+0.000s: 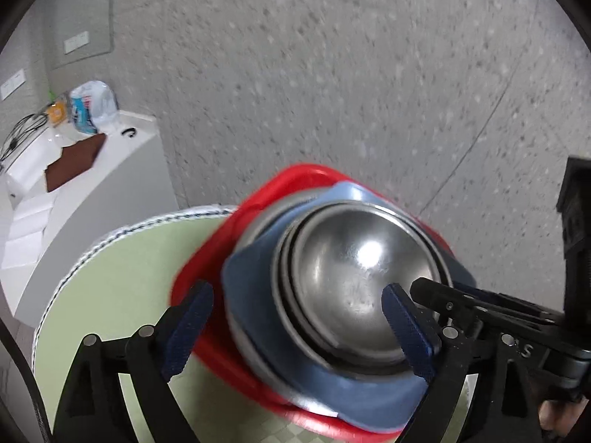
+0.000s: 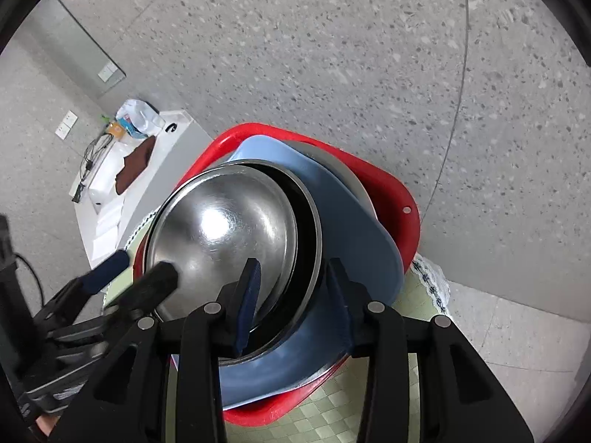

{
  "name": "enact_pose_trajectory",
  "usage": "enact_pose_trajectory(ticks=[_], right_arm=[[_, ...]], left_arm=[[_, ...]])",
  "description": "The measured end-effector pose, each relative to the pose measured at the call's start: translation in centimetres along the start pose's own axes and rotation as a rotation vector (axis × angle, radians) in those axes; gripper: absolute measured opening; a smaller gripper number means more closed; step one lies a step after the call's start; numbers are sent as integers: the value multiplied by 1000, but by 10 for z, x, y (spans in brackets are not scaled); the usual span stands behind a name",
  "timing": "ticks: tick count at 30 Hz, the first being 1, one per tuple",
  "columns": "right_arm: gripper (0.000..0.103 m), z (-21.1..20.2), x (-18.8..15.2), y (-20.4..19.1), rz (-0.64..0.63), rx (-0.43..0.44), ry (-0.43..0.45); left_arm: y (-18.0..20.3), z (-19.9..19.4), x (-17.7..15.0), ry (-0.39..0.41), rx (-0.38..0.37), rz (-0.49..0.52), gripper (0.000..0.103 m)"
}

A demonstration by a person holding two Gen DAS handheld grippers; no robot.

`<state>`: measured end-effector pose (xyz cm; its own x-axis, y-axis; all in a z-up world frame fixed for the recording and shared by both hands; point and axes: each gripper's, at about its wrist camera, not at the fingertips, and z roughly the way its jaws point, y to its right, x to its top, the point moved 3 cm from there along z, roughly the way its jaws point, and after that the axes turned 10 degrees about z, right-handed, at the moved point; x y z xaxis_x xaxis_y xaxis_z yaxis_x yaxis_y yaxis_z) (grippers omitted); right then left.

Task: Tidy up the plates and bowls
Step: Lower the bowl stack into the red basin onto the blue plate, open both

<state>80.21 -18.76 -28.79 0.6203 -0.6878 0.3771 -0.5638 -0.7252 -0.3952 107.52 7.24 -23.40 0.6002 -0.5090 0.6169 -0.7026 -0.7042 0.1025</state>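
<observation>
A stack of dishes sits on a round green table [image 1: 122, 269]: a red square plate [image 1: 295, 181] at the bottom, a blue plate [image 1: 258, 317] on it, then nested steel bowls [image 1: 354, 265]. The stack also shows in the right wrist view, with the red plate [image 2: 384, 184], the blue plate [image 2: 354, 217] and the steel bowls [image 2: 225, 221]. My left gripper [image 1: 295, 317] is wide open, its fingers on either side of the stack's near edge. My right gripper [image 2: 295, 295] is closed on the rims of the steel bowls and the blue plate.
The table [image 2: 325, 421] has a white lace edge [image 1: 147, 221]. A white counter [image 1: 92, 170] at the left holds a brown cloth [image 1: 74, 162], a plastic bag [image 1: 92, 103] and cables. Below is grey speckled floor [image 1: 332, 74].
</observation>
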Motion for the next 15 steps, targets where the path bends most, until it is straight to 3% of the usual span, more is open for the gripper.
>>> enact_pose_trajectory(ticks=[2,7,15], right_arm=[[42,-9,-5,-2,-23,3,29],[69,-52,-34,-11,-116,17,139],[88,-151,-135,-19,-297,114,266]], left_arm=[[-1,-21,-12,24,36,-12,90],[7,-87,-60,108,174,-11,97],[74,-213,-165,250,428,-107,102]])
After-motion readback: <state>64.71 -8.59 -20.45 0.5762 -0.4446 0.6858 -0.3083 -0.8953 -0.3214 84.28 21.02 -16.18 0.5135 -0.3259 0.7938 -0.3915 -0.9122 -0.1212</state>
